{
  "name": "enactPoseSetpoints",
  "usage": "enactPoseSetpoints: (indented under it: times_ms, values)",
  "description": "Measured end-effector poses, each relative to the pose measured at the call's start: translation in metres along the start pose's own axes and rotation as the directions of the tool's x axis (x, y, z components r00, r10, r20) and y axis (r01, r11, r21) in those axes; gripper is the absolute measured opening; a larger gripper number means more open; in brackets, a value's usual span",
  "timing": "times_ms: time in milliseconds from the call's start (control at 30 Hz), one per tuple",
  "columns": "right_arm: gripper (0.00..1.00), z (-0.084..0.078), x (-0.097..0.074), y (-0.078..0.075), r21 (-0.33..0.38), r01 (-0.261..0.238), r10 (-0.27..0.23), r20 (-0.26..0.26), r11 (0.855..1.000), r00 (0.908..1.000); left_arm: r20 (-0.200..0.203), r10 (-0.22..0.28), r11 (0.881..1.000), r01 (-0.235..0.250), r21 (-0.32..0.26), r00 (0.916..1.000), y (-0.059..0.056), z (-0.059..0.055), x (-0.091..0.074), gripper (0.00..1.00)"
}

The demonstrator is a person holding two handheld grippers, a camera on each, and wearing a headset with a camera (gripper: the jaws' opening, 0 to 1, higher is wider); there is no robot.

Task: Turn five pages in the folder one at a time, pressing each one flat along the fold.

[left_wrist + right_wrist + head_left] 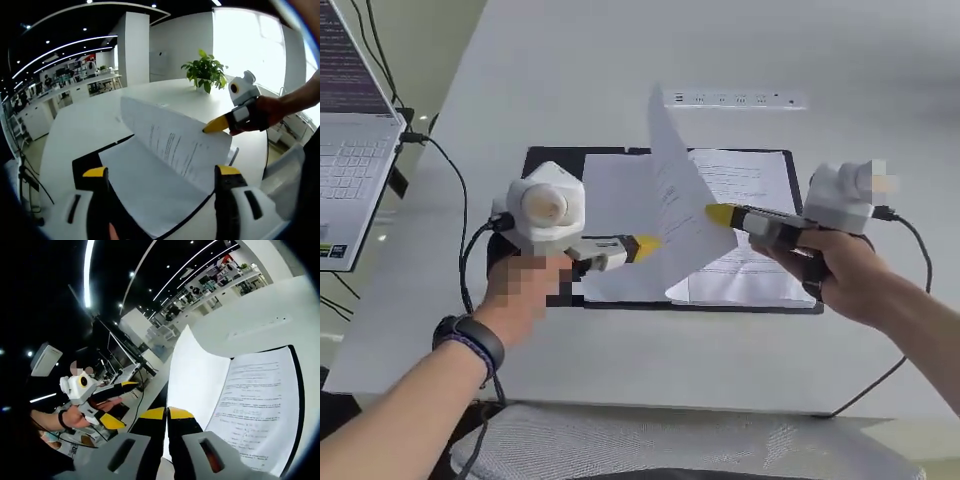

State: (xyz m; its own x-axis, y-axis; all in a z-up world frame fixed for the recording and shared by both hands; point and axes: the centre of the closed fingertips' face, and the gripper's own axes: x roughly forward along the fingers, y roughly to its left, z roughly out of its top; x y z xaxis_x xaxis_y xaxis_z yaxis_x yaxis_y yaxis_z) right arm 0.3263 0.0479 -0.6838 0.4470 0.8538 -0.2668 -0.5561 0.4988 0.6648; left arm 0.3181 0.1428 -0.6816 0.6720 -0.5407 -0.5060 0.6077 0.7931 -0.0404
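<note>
Page point(680, 210): thin, white, curved sheet

the folder point(550, 160) lies open on the table point(620, 60), with a power strip point(735, 99) just behind it and a laptop point(350, 150) well off to the left. one page point(680, 210) stands up over the middle, its right edge nipped in the right gripper point(720, 215). the left gripper point(645, 247) hangs over the folder's left half.

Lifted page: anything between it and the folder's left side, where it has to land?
Yes. The left gripper, jaws open, sits over the folder on its left side, in the path of the lifted page that the right gripper pinches.
</note>
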Motion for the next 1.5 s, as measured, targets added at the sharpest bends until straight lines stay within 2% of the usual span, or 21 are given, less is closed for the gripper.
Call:
enactPoseSetpoints:
  times_ms: [367, 567, 667, 867, 1100, 1233, 1333, 1500]
  values:
    - [0.00, -0.019, 0.041, 0.019, 0.002, -0.046, 0.046, -0.070, 0.999, 0.9965, 0.003, 0.042, 0.999, -0.042, -0.023, 0.9991, 0.021, -0.010, -0.026, 0.87]
    - [0.00, -0.028, 0.061, 0.026, 0.005, -0.059, 0.059, -0.111, 0.998, 0.9921, 0.003, 0.056, 0.998, -0.056, -0.034, 0.9984, 0.025, -0.016, -0.040, 0.88]
    - [0.00, -0.030, 0.071, 0.031, 0.018, -0.069, 0.071, -0.116, 0.997, 0.9908, -0.001, 0.064, 0.997, -0.064, -0.040, 0.9979, 0.027, -0.021, -0.047, 0.88]
    - [0.00, -0.046, 0.097, 0.039, 0.027, -0.079, 0.082, -0.166, 0.997, 0.9827, -0.005, 0.082, 0.995, -0.082, -0.063, 0.9966, 0.032, -0.028, -0.056, 0.87]
    - [0.00, -0.066, 0.120, 0.043, 0.056, -0.062, 0.073, -0.227, 0.997, 0.9711, -0.004, 0.101, 0.992, -0.101, -0.075, 0.9949, 0.038, -0.033, -0.063, 0.87]
    - [0.00, -0.075, 0.134, 0.041, 0.078, -0.040, 0.058, -0.242, 0.996, 0.9686, -0.008, 0.101, 0.991, -0.101, -0.085, 0.9949, 0.036, -0.038, -0.067, 0.88]
    - [0.00, -0.087, 0.138, 0.039, 0.066, -0.025, 0.042, -0.278, 0.997, 0.9597, -0.009, 0.099, 0.991, -0.099, -0.088, 0.9951, 0.034, -0.039, -0.071, 0.88]
    - [0.00, -0.095, 0.144, 0.022, 0.103, 0.026, 0.005, -0.296, 0.994, 0.9553, -0.009, 0.104, 0.990, -0.104, -0.099, 0.9945, 0.035, -0.041, -0.079, 0.88]
